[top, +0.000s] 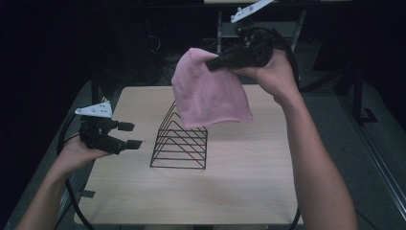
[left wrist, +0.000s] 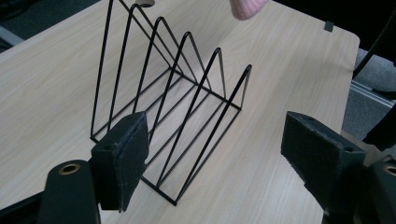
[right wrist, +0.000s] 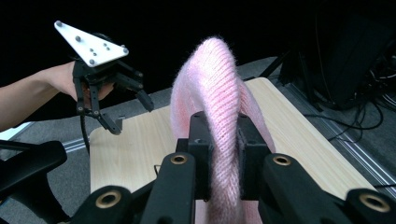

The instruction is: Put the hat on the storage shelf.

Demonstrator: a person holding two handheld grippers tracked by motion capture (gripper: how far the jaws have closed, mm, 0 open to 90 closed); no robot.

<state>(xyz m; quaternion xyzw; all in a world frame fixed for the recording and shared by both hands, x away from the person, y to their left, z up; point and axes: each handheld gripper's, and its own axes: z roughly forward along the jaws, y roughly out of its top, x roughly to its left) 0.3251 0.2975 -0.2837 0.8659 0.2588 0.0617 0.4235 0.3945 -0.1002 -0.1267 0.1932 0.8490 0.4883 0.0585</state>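
Above the table (top: 249, 182), right tongs (top: 213, 63) clamp pink hat (top: 208, 93) (raised); left tongs (top: 130, 135) apart.

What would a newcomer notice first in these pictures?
First, the pink knit hat, pinched by the right gripper and hanging in the air above the black wire rack. The rack stands alone near the middle of the wooden table. The left gripper hovers open at the table's left edge.

A pink knit beanie (top: 208, 93) hangs lifted above the upright black wire rack (top: 181, 141) mid-table
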